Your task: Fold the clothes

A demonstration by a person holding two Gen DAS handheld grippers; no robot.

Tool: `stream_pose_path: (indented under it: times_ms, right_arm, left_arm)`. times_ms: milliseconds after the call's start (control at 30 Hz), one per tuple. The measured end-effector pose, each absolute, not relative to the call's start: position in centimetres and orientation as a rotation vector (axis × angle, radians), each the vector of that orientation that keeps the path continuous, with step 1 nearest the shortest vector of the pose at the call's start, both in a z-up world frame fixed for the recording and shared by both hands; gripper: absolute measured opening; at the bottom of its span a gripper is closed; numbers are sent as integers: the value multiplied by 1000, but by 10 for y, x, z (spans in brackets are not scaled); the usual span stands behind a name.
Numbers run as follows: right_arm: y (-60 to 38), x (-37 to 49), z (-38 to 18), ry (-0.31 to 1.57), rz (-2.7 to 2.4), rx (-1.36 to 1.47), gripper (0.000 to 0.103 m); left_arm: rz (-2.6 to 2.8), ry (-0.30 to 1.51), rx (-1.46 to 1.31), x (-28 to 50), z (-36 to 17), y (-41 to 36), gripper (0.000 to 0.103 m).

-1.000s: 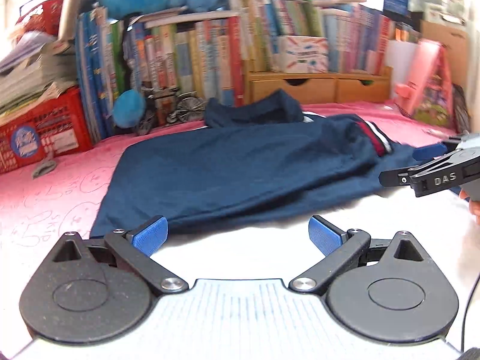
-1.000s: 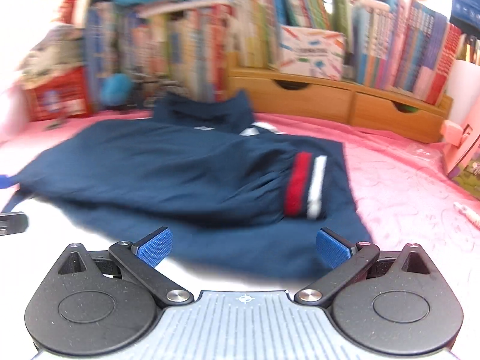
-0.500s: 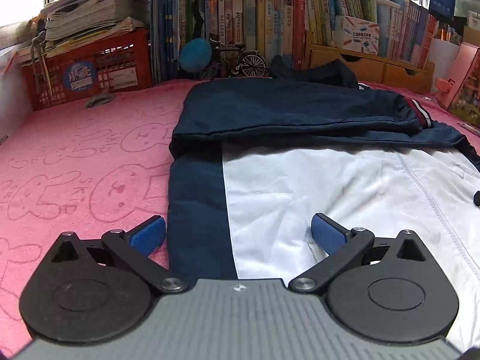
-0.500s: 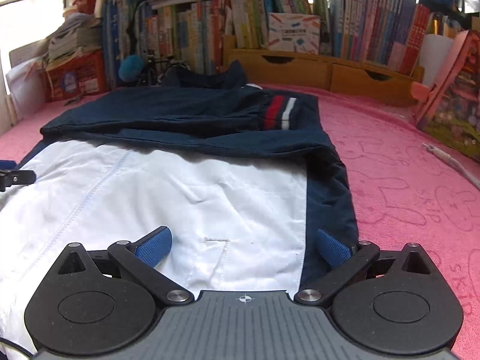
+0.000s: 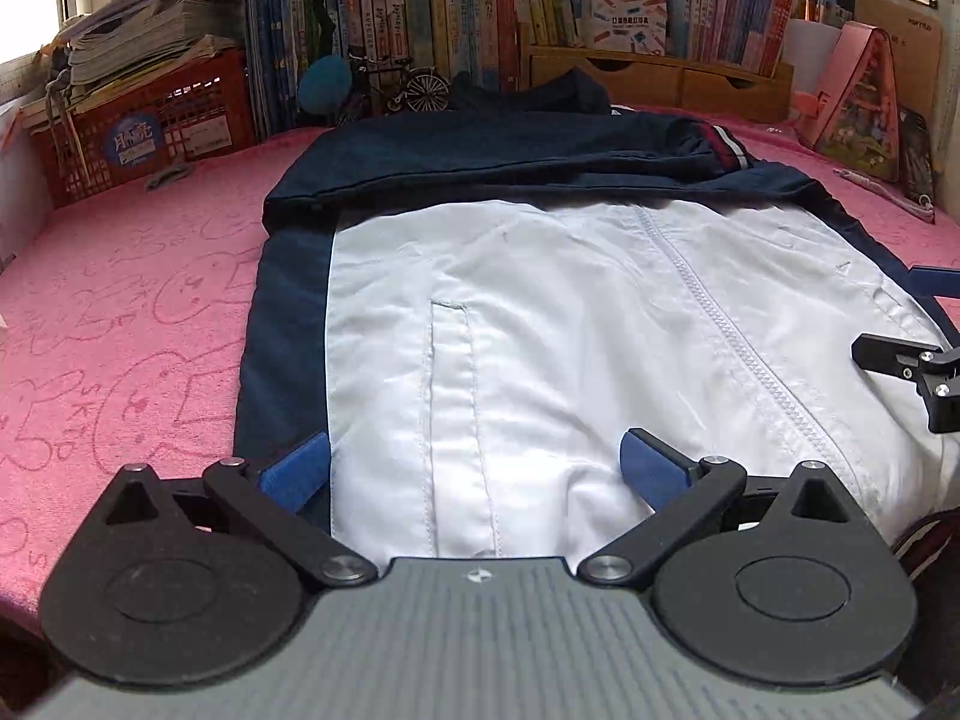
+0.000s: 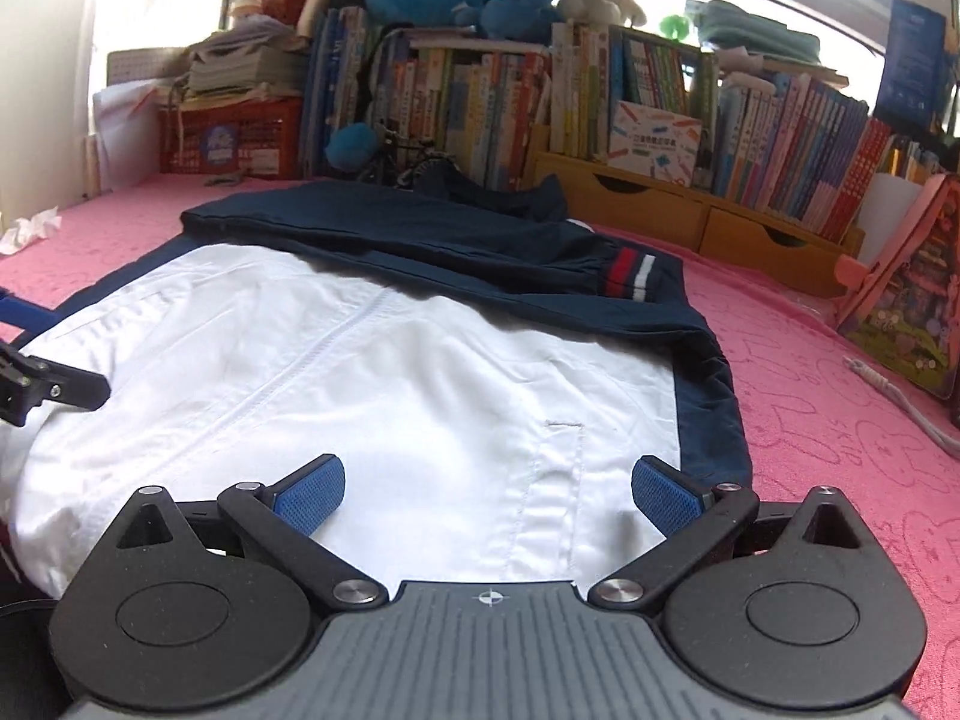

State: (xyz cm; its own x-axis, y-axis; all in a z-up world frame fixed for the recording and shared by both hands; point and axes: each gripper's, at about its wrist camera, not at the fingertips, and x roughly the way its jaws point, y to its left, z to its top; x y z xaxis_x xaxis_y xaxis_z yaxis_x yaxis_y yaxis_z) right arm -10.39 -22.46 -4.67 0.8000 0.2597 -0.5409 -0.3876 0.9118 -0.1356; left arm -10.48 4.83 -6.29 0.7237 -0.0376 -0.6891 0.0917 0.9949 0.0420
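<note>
A navy and white zip jacket (image 5: 570,324) (image 6: 384,372) lies flat on the pink blanket (image 5: 120,300), white front up, with a navy sleeve folded across its far part; the striped cuff (image 6: 630,273) points right. My left gripper (image 5: 474,471) stands open low over the jacket's near-left hem, with nothing between its blue pads. My right gripper (image 6: 486,489) is also open, over the near-right hem by a pocket seam. Each gripper shows at the edge of the other's view: the right gripper (image 5: 912,360), the left gripper (image 6: 36,390).
Bookshelves and a wooden drawer unit (image 6: 690,216) line the far edge. A red crate (image 5: 138,132) with papers stands at far left, a pink picture book (image 5: 858,102) at far right. A white cord (image 6: 894,396) lies on the blanket to the right.
Both grippers have drawn back from the far navy part toward the near hem. The view now shows the white front of the jacket, and the grippers stay open.
</note>
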Motion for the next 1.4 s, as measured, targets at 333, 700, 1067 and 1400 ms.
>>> stream_pose_path:
  times_ms: [333, 700, 1067, 1400]
  right_arm:
    - [-202, -163, -52, 409, 304, -400, 103]
    - [-268, -209, -46, 586, 546, -229, 103]
    - [-339, -189, -62, 703, 536, -4, 103]
    - [-337, -152, -99, 816, 673, 253, 74]
  left_arm:
    - [-48, 795, 41, -133, -58, 43, 103]
    - [-161, 856, -122, -179, -62, 84, 103]
    - [-237, 767, -337, -175, -92, 144, 103]
    - [-396, 792, -496, -153, -127, 143, 67]
